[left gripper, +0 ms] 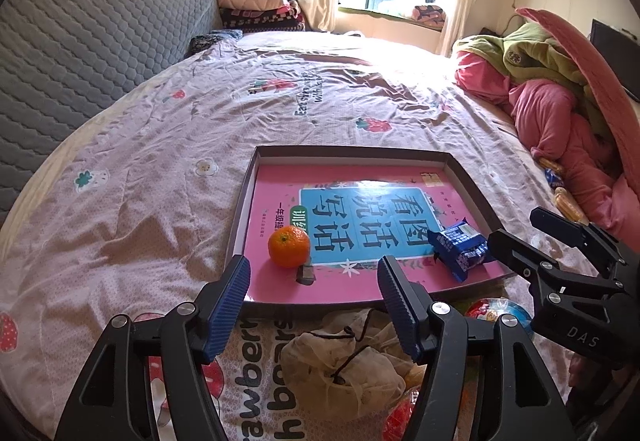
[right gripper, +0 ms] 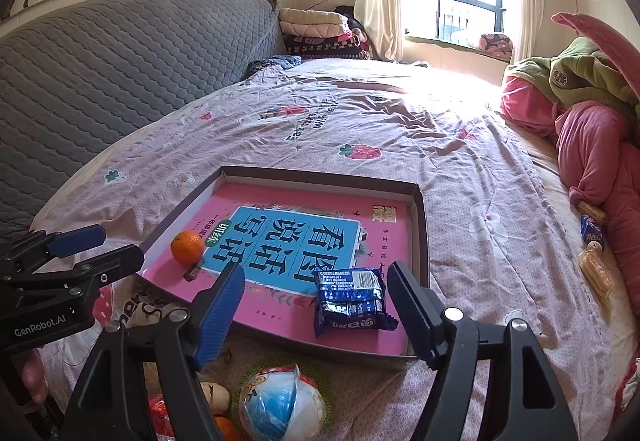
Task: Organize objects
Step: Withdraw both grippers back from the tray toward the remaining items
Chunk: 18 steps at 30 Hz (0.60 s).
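Note:
A shallow dark tray [left gripper: 352, 151] [right gripper: 320, 173] lies on the bed with a pink book [left gripper: 276, 193] [right gripper: 384, 233] flat inside it. On the book sit an orange [left gripper: 289, 244] [right gripper: 187, 247], a small grey object [left gripper: 305, 273] [right gripper: 192, 273] beside it, and a blue snack packet [left gripper: 460, 245] [right gripper: 350, 297]. My left gripper [left gripper: 313, 263] [right gripper: 116, 243] hovers open over the tray's near left edge, nothing between its fingers. My right gripper [right gripper: 316, 273] [left gripper: 520, 229] stands open just short of the packet, not touching it.
In front of the tray lie a mesh drawstring bag [left gripper: 344, 365], a blue-and-white round package [right gripper: 280, 401] and red wrappers. More snack packets [right gripper: 596, 269] rest by the pink duvet [right gripper: 592, 145] at right. A grey quilted headboard [left gripper: 80, 41] bounds the left.

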Each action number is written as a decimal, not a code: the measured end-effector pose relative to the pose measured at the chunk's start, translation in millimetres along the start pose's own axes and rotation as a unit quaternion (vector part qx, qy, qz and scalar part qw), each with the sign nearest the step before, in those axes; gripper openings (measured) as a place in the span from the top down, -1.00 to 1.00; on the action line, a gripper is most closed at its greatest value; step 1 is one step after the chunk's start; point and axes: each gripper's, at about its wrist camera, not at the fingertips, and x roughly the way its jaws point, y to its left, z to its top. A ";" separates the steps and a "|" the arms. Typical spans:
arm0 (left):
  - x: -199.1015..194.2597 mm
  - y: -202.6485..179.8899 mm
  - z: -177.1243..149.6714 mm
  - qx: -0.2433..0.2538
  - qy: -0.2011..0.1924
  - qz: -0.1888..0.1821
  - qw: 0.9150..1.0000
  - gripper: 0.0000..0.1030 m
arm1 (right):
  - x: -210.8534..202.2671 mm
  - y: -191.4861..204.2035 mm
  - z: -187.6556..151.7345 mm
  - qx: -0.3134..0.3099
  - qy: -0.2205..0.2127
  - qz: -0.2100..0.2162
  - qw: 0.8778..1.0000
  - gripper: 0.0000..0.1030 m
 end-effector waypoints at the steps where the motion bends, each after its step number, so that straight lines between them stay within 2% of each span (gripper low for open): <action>1: -1.9 -0.6 -1.0 0.000 -0.001 0.000 1.000 -0.33 | -2.4 -0.3 -1.1 0.002 -0.001 0.002 1.000 -0.44; 18: -19.3 -12.9 -27.5 0.009 0.007 -0.016 1.000 -0.36 | -26.3 -3.5 -18.9 0.013 -0.008 0.002 1.000 -0.46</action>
